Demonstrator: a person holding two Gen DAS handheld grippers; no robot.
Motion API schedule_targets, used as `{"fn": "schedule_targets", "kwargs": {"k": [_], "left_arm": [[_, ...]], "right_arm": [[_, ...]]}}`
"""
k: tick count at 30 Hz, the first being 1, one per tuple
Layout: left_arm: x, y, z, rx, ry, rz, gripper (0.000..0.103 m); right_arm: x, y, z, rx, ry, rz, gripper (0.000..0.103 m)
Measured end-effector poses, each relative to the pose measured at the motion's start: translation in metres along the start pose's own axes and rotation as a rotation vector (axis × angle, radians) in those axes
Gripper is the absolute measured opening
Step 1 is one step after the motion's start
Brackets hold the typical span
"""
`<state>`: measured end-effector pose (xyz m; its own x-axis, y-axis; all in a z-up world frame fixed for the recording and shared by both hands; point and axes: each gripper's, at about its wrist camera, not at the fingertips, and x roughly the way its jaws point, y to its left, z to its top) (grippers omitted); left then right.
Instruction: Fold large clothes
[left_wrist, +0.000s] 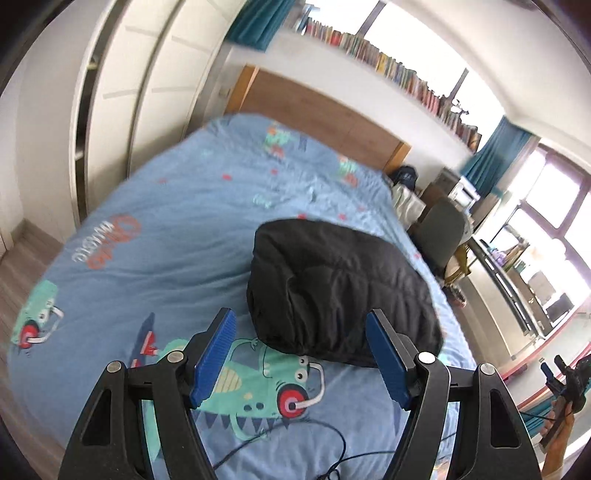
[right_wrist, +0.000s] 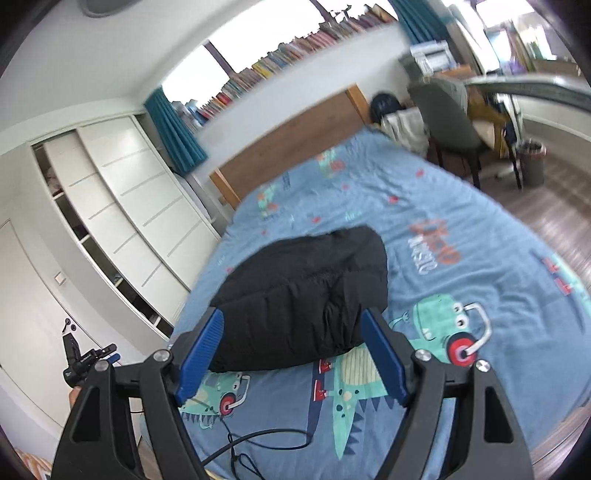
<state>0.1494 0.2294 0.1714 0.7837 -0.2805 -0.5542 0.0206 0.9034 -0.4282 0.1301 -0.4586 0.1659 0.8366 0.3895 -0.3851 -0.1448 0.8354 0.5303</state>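
both my left claw (left_wrist: 299, 358) and my right claw (right_wrist: 291, 354) hang spread and empty just short of the black jacket (left_wrist: 343, 288), which sits bundled mid-bed (left_wrist: 166, 206). the puffy folds could spring apart; the cable (right_wrist: 258, 439) beneath may snag me.

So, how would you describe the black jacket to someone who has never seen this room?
Start at the bed with the blue cartoon-dinosaur cover, which fills the middle of the room. On that cover, towards the foot end, lies the jacket: a puffy, quilted bundle, folded up. It is the only black, plain thing on the bright printed cover.
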Motion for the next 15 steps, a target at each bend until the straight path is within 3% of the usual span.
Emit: {"fn": "schedule_targets", "kwargs": {"k": [9, 15], "left_arm": [[-0.121, -0.028, -0.017, 0.077, -0.129, 0.001, 0.078], [-0.191, -0.058, -0.027, 0.163, -0.240, -0.017, 0.090]], "right_arm": [[-0.140, 0.039, -0.010, -0.067, -0.137, -0.032, 0.076], [-0.230, 0.073, -0.013, -0.158, -0.251, -0.085, 0.076]]}}
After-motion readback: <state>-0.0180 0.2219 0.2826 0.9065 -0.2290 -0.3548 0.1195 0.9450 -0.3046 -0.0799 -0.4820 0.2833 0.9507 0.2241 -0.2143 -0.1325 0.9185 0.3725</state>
